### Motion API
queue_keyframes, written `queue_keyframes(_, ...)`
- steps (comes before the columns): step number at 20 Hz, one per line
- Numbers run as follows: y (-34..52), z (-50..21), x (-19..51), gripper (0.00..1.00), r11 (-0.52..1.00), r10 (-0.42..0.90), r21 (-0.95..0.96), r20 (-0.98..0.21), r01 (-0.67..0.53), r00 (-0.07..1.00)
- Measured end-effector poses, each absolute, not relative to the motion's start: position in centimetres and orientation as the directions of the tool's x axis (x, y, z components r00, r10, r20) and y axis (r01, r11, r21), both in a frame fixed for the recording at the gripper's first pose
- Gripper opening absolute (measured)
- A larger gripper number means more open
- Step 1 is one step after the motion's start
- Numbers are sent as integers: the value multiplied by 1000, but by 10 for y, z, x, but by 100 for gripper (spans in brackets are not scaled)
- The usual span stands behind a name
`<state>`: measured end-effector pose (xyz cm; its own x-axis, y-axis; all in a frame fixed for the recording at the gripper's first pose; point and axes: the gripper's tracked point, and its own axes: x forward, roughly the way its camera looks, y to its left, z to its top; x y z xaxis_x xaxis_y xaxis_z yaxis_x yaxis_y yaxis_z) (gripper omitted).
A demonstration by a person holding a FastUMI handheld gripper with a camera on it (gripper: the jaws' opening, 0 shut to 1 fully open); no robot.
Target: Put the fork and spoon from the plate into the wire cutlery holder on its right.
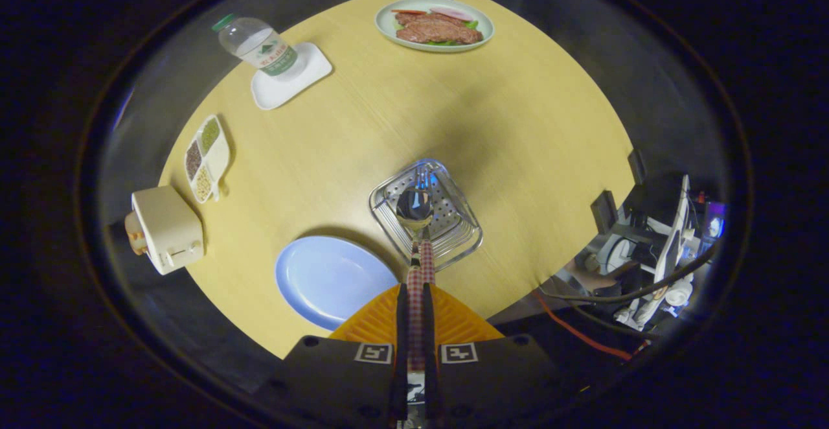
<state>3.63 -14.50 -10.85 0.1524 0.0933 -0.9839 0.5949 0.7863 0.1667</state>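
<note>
I look straight down on a wooden table. My gripper point(414, 289) is shut on the red-checked handle of the spoon point(414, 207), whose shiny bowl hangs over the wire cutlery holder point(463, 238) just beyond my fingertips. Fork tines point(424, 173) seem to glint inside the holder past the spoon bowl, though I cannot tell this for sure. The blue plate point(324, 280) lies left of the holder, beside my left finger, with nothing on it.
A water bottle point(256, 43) lies on a white coaster point(304, 76) at the far left. A plate of meat point(434, 24) sits at the far edge. A divided grain dish point(207, 157) and a toaster point(165, 228) stand left. Cables and equipment point(647, 267) sit off the table's right edge.
</note>
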Motion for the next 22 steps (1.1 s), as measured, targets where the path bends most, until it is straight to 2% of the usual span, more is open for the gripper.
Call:
queue_keyframes(5, -147, -116, 42, 16, 786, 140, 194, -981, 588, 137)
queue_keyframes(8, -143, -114, 51, 18, 780, 154, 224, -974, 584, 167)
queue_keyframes(10, -139, -109, 54, 23, 774, 162, 246, -968, 584, 193)
queue_keyframes(16, -132, -98, 40, 69, 796, 133, 256, -958, 548, 254)
queue_keyframes(20, -133, -75, 45, 99, 820, 65, 263, -925, 508, 374)
queue_keyframes(22, -138, -62, 44, 99, 855, 6, 233, -898, 464, 440)
